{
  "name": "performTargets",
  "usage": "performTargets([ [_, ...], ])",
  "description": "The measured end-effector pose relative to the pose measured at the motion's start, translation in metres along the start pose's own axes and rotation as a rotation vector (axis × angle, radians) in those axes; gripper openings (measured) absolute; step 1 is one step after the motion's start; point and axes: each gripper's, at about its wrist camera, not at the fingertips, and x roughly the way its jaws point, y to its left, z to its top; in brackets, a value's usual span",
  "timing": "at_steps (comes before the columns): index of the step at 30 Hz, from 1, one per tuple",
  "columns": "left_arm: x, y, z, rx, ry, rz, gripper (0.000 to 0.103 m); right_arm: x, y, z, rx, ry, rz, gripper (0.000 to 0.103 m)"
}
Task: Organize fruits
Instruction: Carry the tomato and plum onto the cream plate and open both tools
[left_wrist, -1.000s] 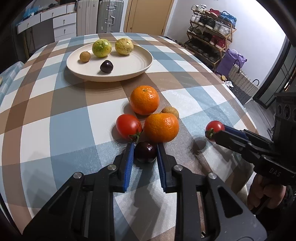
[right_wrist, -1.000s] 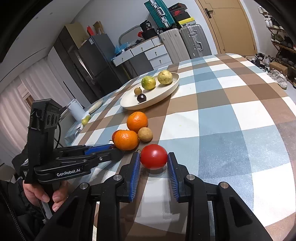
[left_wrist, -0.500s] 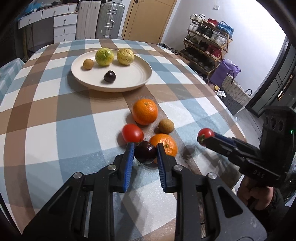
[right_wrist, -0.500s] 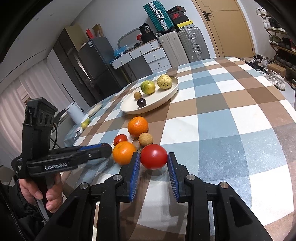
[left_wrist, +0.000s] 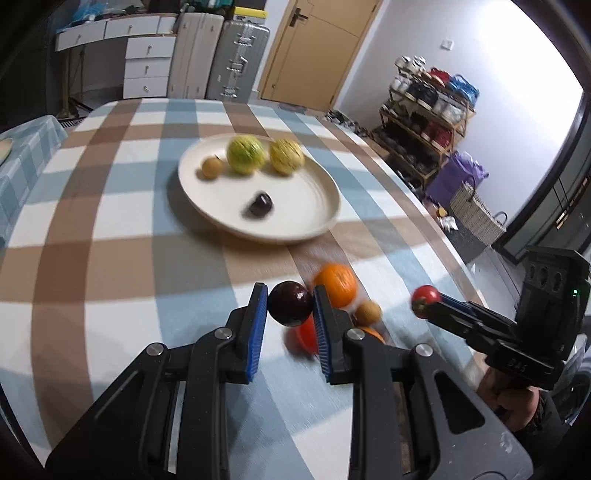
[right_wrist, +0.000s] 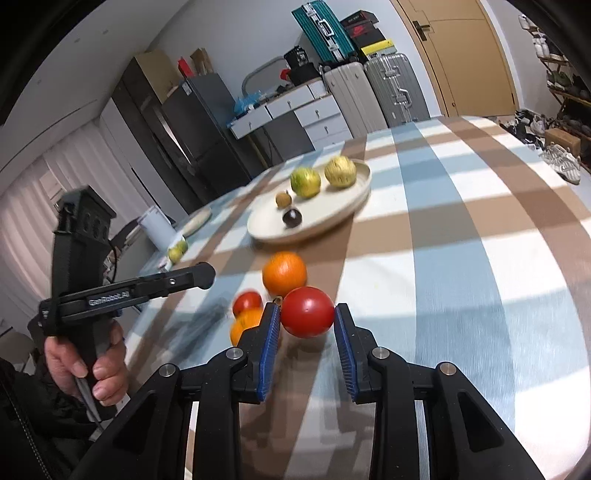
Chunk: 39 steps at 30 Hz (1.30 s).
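My left gripper (left_wrist: 290, 304) is shut on a dark purple plum (left_wrist: 290, 303) and holds it above the checked tablecloth. My right gripper (right_wrist: 306, 313) is shut on a red tomato (right_wrist: 307, 312), also lifted; it shows in the left wrist view (left_wrist: 424, 297). A cream plate (left_wrist: 306, 218) farther back holds two yellow-green fruits (left_wrist: 245, 155), a small brown fruit (left_wrist: 211, 168) and a dark plum (left_wrist: 260, 205). On the cloth below lie an orange (right_wrist: 284, 271), a second orange (right_wrist: 245, 325), a red tomato (right_wrist: 246, 302) and a small brown fruit (left_wrist: 367, 312).
The table's right edge drops toward a shoe rack (left_wrist: 428, 110) and a wicker basket (left_wrist: 476, 218). In the right wrist view a white cup (right_wrist: 157, 230) and a small plate (right_wrist: 197, 221) stand at the far left of the table.
Both grippers have risen and moved forward toward the plate, each carrying its fruit. The loose fruits on the cloth now lie under the left gripper's fingers.
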Motion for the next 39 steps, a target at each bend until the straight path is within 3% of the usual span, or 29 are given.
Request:
performTargets([
  [7, 0.009, 0.026, 0.048, -0.014, -0.053, 0.028, 0.022, 0.019, 0.005, 0.045, -0.025, -0.011, 0.037, 0.031],
  [17, 0.052, 0.062, 0.1, -0.041, -0.033, 0.03, 0.022, 0.088, 0.021, 0.106, -0.098, 0.051, 0.079, 0.031],
  [26, 0.092, 0.088, 0.122, -0.053, 0.003, 0.011, 0.022, 0.16, 0.019, 0.142, -0.105, 0.15, 0.088, 0.031],
  [39, 0.098, 0.096, 0.134, -0.024, 0.046, 0.014, 0.022, 0.202, 0.026, 0.154, -0.099, 0.216, 0.089, 0.031],
])
